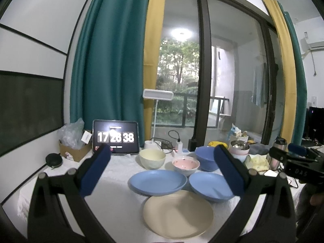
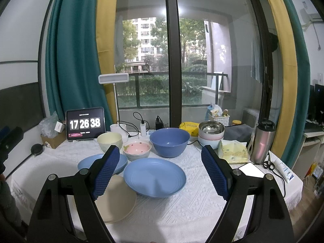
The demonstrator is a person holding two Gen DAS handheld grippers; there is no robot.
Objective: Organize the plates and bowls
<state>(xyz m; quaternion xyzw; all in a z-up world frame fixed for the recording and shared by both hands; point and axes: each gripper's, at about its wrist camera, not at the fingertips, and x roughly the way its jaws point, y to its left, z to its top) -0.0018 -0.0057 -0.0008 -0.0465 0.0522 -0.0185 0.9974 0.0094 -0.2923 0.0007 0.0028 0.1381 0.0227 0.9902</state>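
On the white tablecloth (image 1: 113,206) lie a cream plate (image 1: 178,213), a blue plate (image 1: 158,182) and a second blue plate (image 1: 210,185). Behind them stand a cream bowl (image 1: 152,158), a pink bowl (image 1: 185,165) and a big blue bowl (image 1: 205,160). My left gripper (image 1: 163,154) is open and empty, held above the table in front of the plates. My right gripper (image 2: 160,151) is open and empty, over the right blue plate (image 2: 155,179). The right wrist view also shows the cream plate (image 2: 119,200), left blue plate (image 2: 89,163), cream bowl (image 2: 109,140), pink bowl (image 2: 137,149) and blue bowl (image 2: 169,141).
A stack of bowls with a steel one on top (image 2: 211,134) stands at the back right, beside a steel tumbler (image 2: 263,143), a yellow packet (image 2: 235,151), a phone (image 2: 252,170) and a tube (image 2: 282,168). A tablet clock (image 2: 85,124), lamp (image 2: 114,101), chargers and a cardboard box (image 2: 51,139) line the back.
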